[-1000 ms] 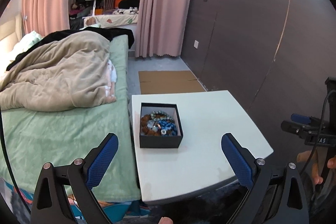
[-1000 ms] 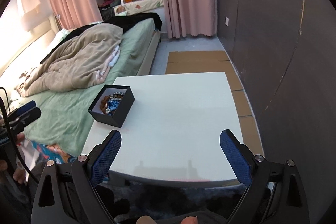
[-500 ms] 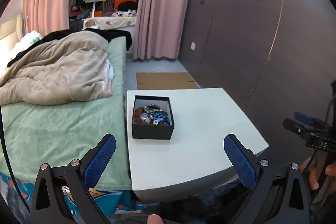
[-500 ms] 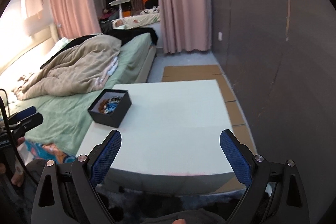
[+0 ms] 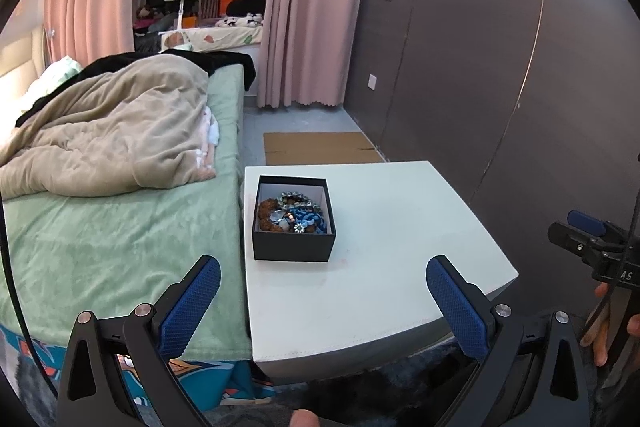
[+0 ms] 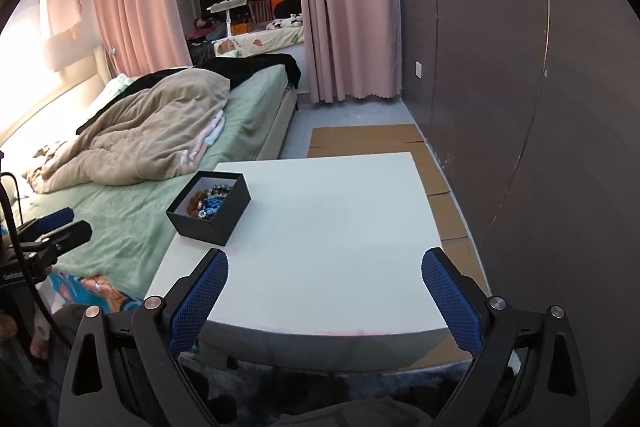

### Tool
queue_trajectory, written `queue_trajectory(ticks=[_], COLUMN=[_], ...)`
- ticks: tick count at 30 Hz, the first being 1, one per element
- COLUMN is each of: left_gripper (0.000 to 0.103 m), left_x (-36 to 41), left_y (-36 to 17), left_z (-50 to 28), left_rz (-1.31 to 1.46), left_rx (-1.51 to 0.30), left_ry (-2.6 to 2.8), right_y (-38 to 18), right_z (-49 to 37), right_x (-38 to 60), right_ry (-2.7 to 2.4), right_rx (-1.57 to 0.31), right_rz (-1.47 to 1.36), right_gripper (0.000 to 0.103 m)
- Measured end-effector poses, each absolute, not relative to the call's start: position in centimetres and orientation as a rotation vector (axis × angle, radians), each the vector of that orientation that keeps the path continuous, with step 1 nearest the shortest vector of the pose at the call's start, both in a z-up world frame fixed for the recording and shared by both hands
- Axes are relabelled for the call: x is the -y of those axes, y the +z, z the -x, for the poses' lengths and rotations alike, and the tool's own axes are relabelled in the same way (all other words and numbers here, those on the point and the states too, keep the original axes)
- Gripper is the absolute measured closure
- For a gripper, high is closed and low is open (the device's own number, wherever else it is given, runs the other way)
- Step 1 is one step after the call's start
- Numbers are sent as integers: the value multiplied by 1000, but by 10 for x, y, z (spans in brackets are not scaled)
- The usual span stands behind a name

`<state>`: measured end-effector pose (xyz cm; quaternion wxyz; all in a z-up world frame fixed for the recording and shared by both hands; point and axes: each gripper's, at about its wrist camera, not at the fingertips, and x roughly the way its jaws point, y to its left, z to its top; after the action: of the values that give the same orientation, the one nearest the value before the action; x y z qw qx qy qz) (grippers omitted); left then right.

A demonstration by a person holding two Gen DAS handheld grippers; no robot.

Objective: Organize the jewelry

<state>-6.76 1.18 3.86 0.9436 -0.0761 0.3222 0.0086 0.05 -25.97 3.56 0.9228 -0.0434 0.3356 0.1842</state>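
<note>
A black open box [image 5: 293,246] stands on the left part of the white table [image 5: 392,227]. It holds a heap of jewelry [image 5: 294,213]: brown beads, blue beads, a metal bracelet. The box [image 6: 224,215] and the jewelry [image 6: 210,201] also show in the right wrist view on the table [image 6: 340,227]. My left gripper [image 5: 322,301] is open and empty, short of the table's near edge. My right gripper [image 6: 324,293] is open and empty, over the table's near edge. Each gripper shows at the edge of the other's view.
A bed with a green sheet [image 5: 120,227] and a beige blanket [image 5: 112,131] adjoins the table's left side. A dark panelled wall [image 5: 500,87] runs along the right. Cardboard [image 5: 316,149] lies on the floor beyond the table. Pink curtains [image 5: 308,7] hang at the back.
Both grippers have drawn back and tilted up from the table, so the box looks smaller and farther. Both stay open and empty. The box has not moved.
</note>
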Motion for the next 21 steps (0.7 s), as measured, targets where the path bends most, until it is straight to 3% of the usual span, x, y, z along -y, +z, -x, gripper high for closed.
queue_trajectory(ticks=[21], left_gripper=[0], left_x=[-2], left_y=[44], left_z=[75], left_rz=[86], left_rx=[-617], left_ry=[78], right_y=[34], right_z=[-5], right_x=[269], right_ry=[378], right_rx=[-714], right_rz=[24], right_gripper=[5])
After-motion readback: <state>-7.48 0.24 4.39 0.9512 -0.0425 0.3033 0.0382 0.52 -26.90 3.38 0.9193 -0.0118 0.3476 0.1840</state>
